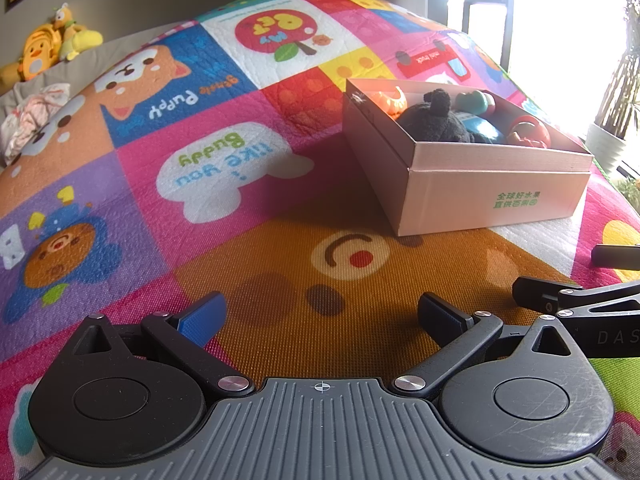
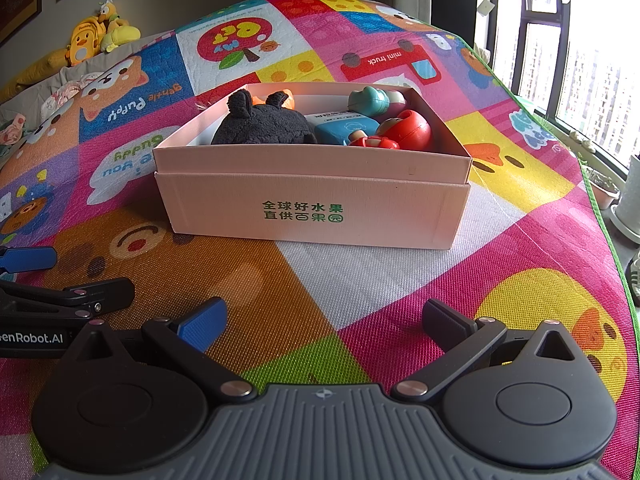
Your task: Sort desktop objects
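Observation:
A pale pink cardboard box (image 2: 312, 216) with green print stands on the colourful mat, straight ahead in the right wrist view and at the right in the left wrist view (image 1: 492, 196). Inside lie a black plush toy (image 2: 264, 124), a red round toy (image 2: 404, 130), a blue packet (image 2: 344, 128), a teal toy (image 2: 370, 100) and an orange toy (image 1: 390, 100). My left gripper (image 1: 322, 316) is open and empty, low over the mat's brown bear face. My right gripper (image 2: 324, 322) is open and empty, short of the box.
The cartoon play mat (image 2: 400, 280) covers the whole surface. Yellow plush toys (image 2: 100, 34) and crumpled cloth (image 1: 36, 120) lie at the far left. A window (image 2: 580, 64) and plant pots (image 2: 632, 200) are on the right. Each gripper shows in the other's view.

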The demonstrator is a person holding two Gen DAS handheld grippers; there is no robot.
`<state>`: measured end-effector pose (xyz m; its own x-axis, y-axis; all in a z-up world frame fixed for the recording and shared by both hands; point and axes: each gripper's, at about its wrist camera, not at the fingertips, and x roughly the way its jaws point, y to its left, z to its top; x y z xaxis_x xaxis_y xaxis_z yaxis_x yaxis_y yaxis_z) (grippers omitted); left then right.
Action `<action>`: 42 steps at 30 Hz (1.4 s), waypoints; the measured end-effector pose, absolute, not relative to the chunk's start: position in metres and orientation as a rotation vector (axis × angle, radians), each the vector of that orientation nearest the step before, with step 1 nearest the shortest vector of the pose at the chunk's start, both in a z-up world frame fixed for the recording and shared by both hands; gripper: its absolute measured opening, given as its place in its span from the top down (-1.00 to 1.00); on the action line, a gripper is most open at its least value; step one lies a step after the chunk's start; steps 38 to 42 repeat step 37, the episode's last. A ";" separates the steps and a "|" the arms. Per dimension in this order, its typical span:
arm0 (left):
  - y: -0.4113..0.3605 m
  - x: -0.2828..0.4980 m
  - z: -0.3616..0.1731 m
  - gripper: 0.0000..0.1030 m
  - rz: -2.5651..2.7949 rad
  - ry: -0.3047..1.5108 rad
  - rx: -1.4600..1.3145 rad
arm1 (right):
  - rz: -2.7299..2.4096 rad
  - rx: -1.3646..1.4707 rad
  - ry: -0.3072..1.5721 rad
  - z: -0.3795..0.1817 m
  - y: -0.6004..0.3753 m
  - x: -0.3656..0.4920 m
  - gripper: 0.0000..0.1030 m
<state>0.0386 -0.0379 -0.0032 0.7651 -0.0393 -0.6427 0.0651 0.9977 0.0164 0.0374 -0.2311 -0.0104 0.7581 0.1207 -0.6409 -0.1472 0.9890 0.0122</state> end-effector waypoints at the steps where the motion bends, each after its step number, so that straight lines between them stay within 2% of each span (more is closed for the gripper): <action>1: -0.038 0.039 -0.003 -1.00 -0.057 0.697 0.038 | 0.146 -0.040 0.695 -0.010 -0.231 0.037 -1.00; 42: -0.035 0.042 -0.001 -1.00 -0.076 0.737 0.037 | 0.146 -0.041 0.696 -0.011 -0.231 0.038 -1.00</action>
